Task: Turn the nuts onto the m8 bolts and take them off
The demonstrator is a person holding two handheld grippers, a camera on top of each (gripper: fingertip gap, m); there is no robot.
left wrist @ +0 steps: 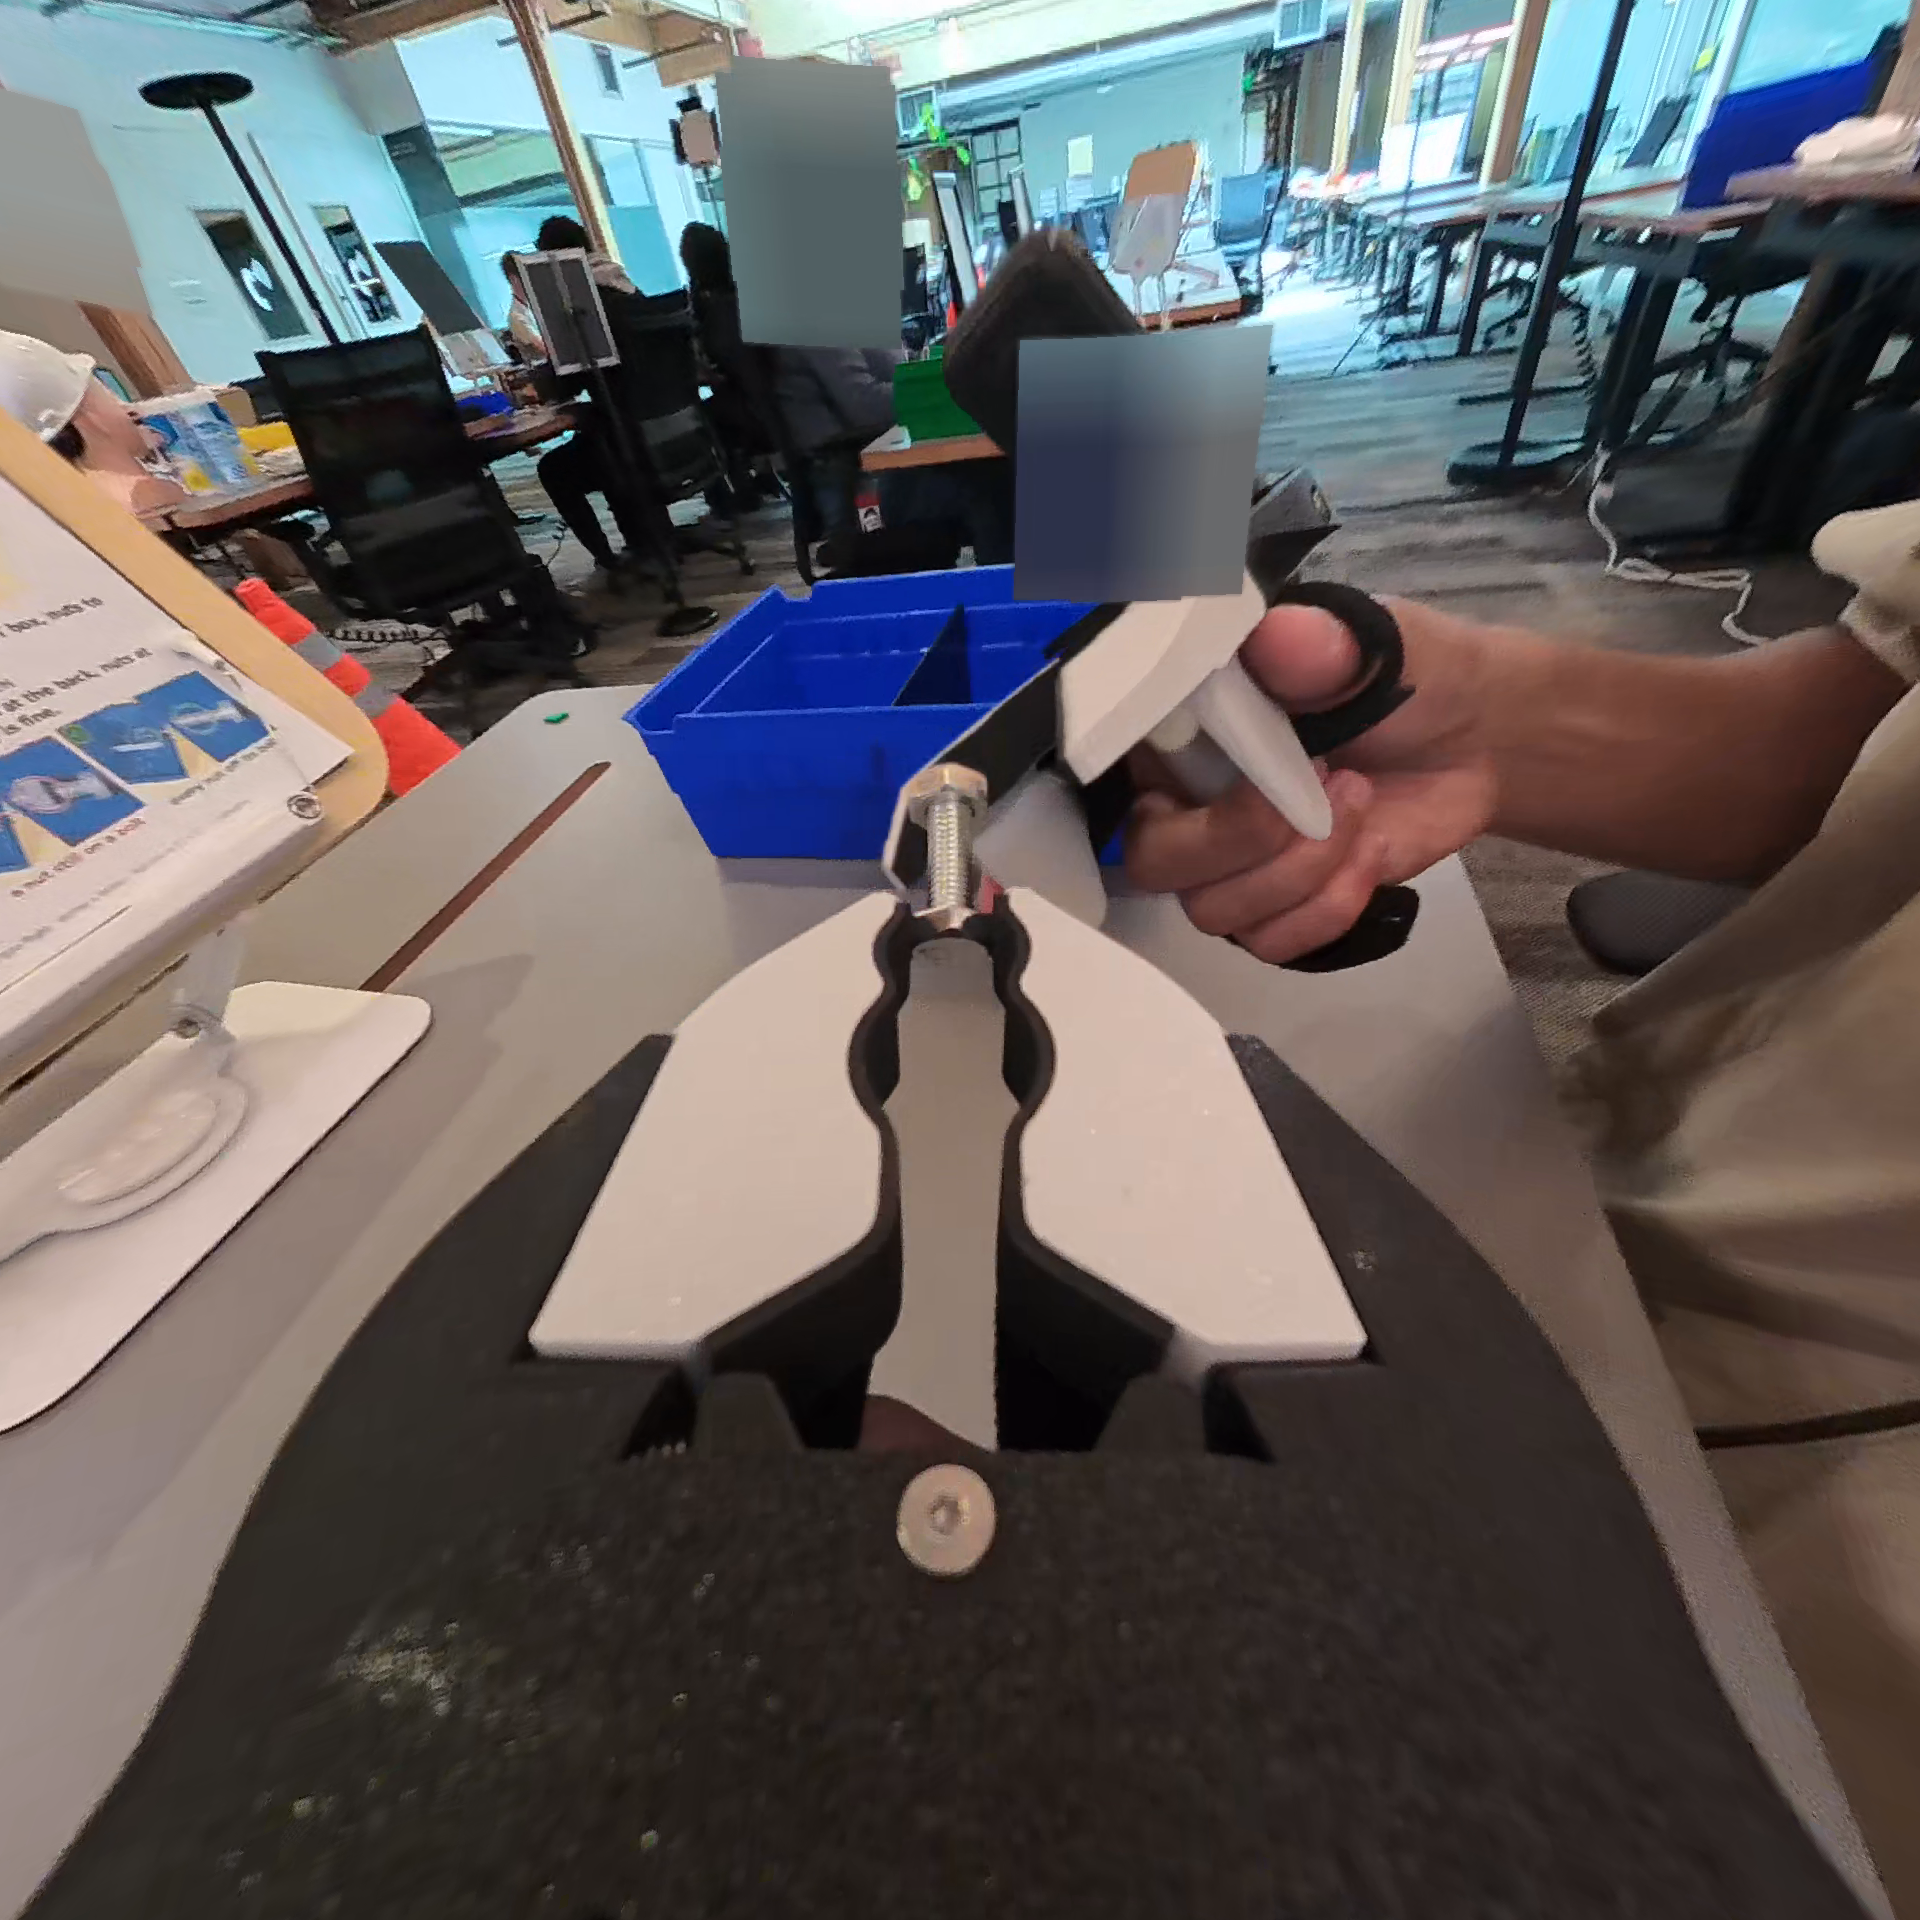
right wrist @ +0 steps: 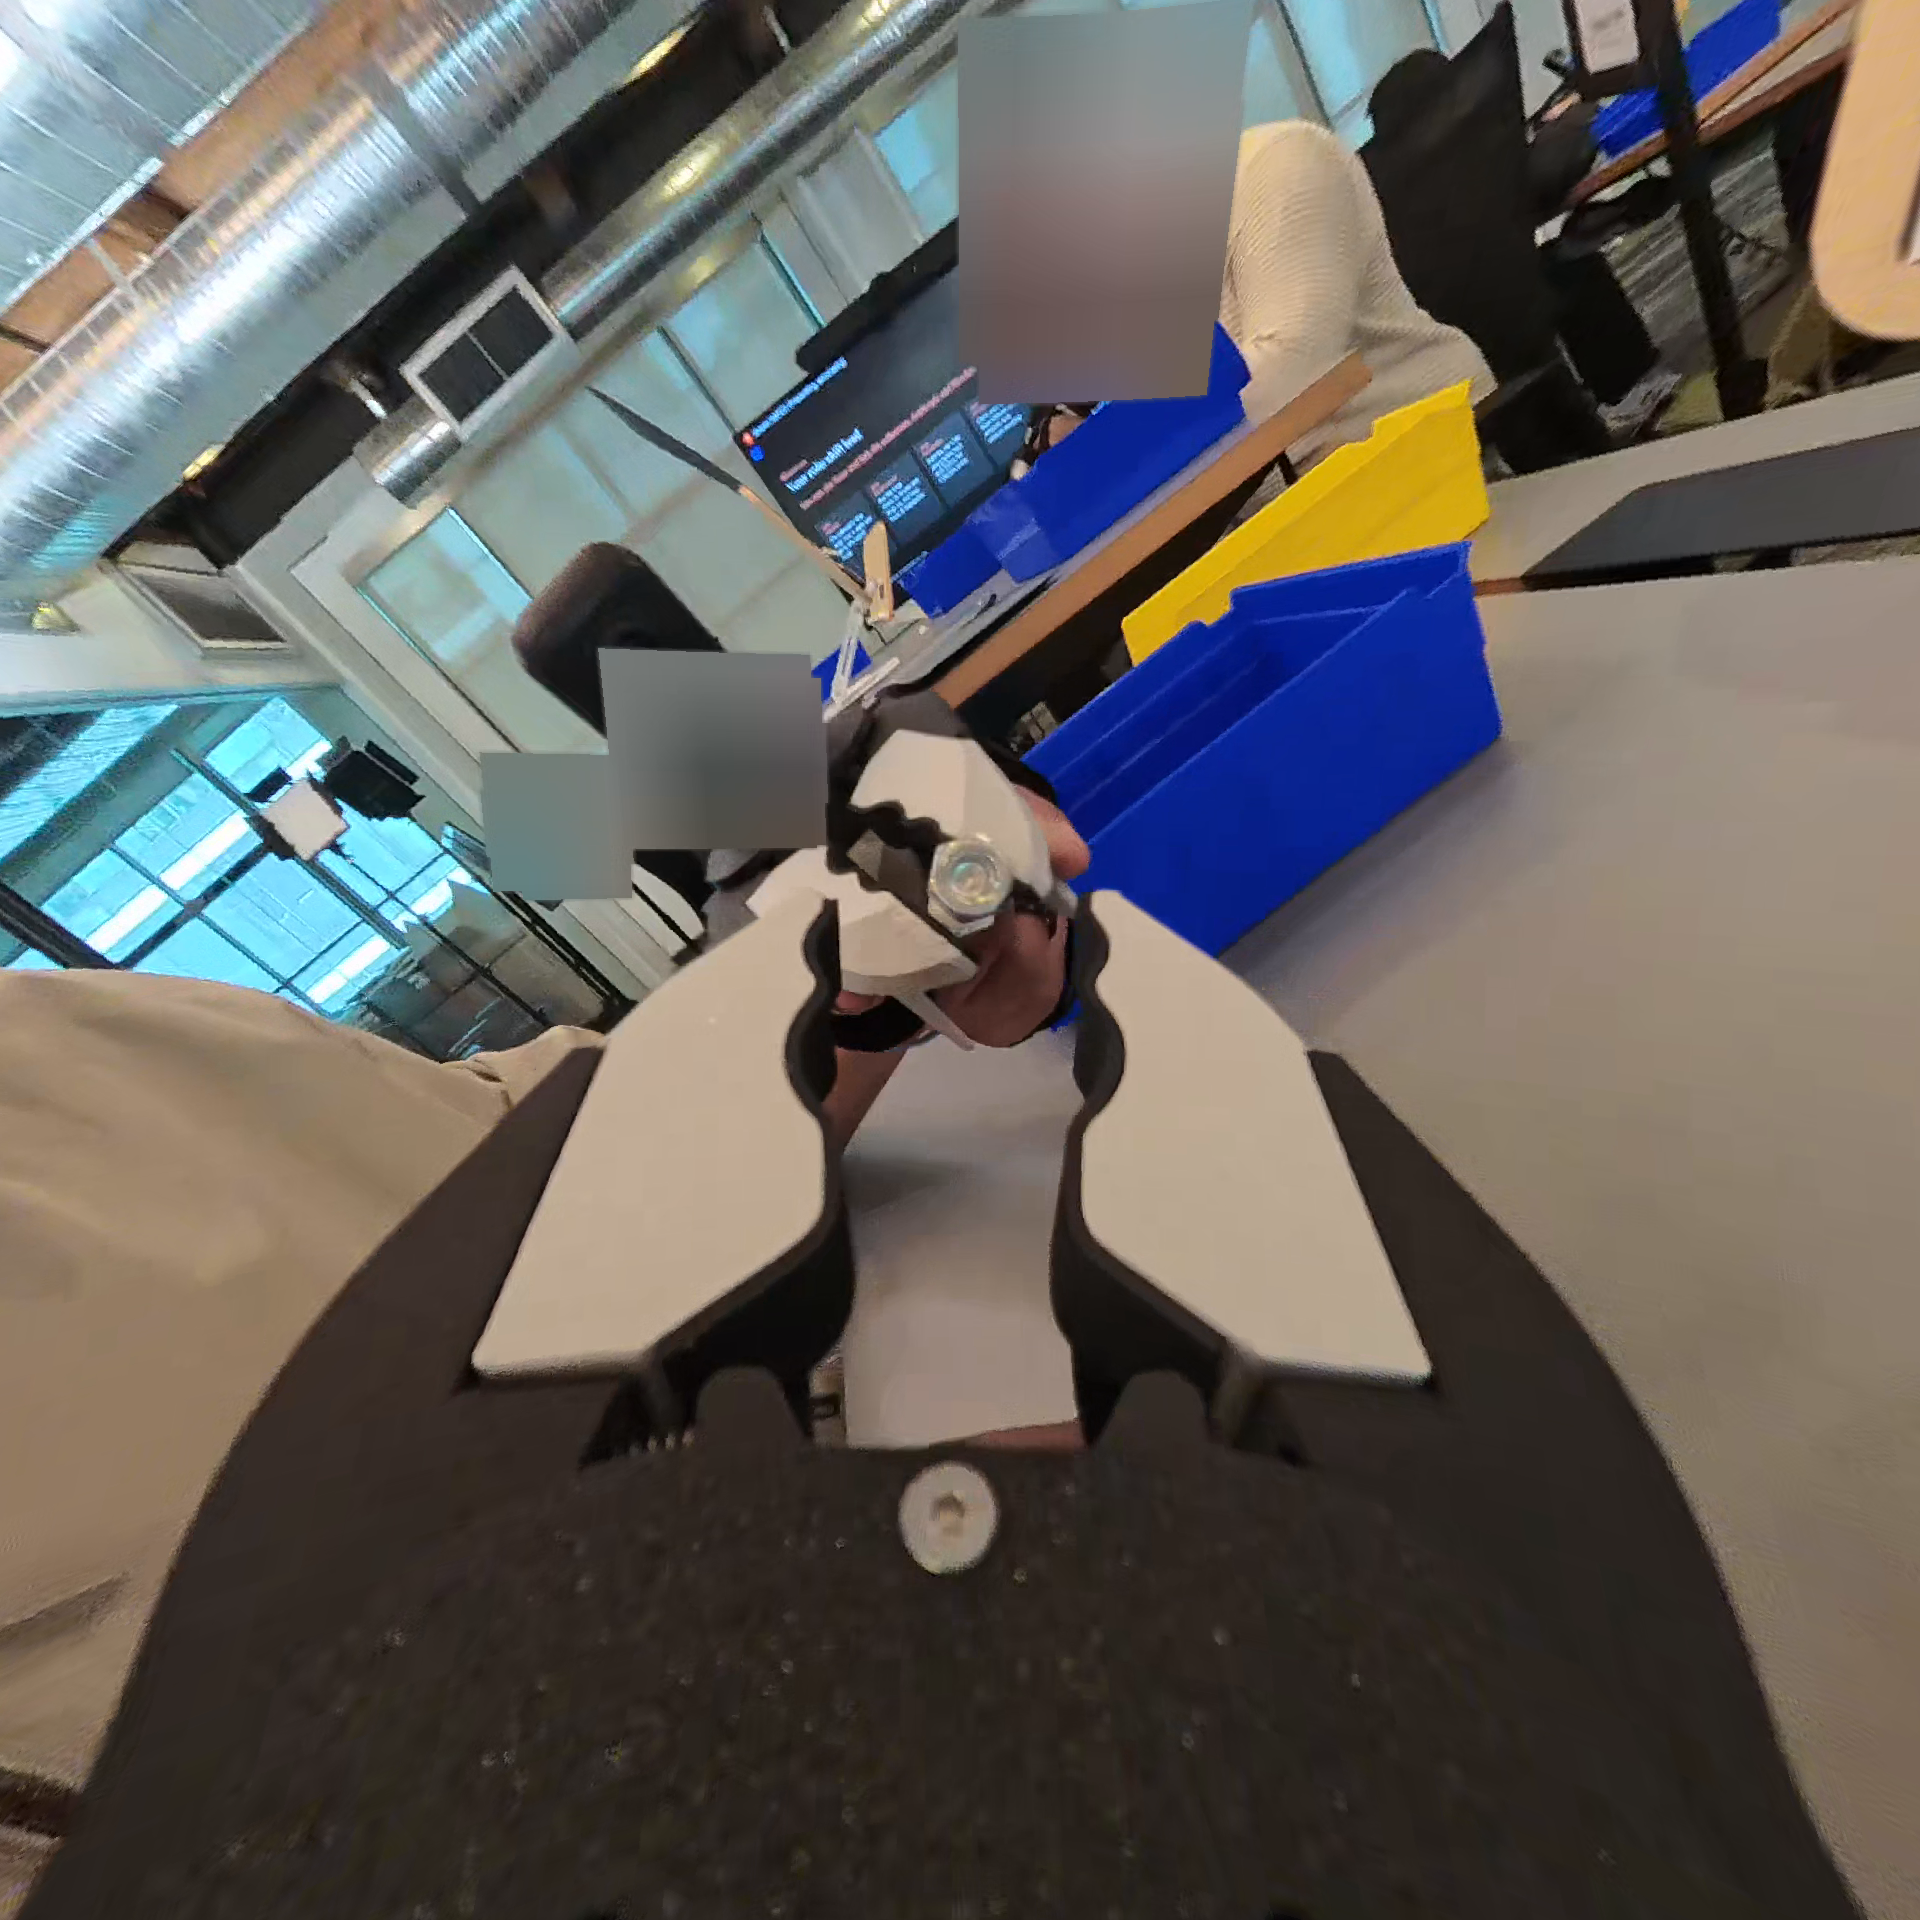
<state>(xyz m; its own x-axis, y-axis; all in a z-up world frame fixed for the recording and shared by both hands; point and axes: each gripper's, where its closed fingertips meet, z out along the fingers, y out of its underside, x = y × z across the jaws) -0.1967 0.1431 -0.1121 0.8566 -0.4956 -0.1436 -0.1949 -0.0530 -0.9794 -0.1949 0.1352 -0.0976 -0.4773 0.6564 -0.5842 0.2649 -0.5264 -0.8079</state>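
Steel bolt (left wrist: 948,871) upright, head clamped in left gripper (left wrist: 951,928); right gripper (right wrist: 951,940) fingers spread, empty, around nut (left wrist: 948,792) atop bolt. Next: close, turn.

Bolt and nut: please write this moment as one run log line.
left gripper shut on bolt head | bolt upright | nut at thread top | right gripper open, at nut

Bright daylight, fisheye edges, slight blur
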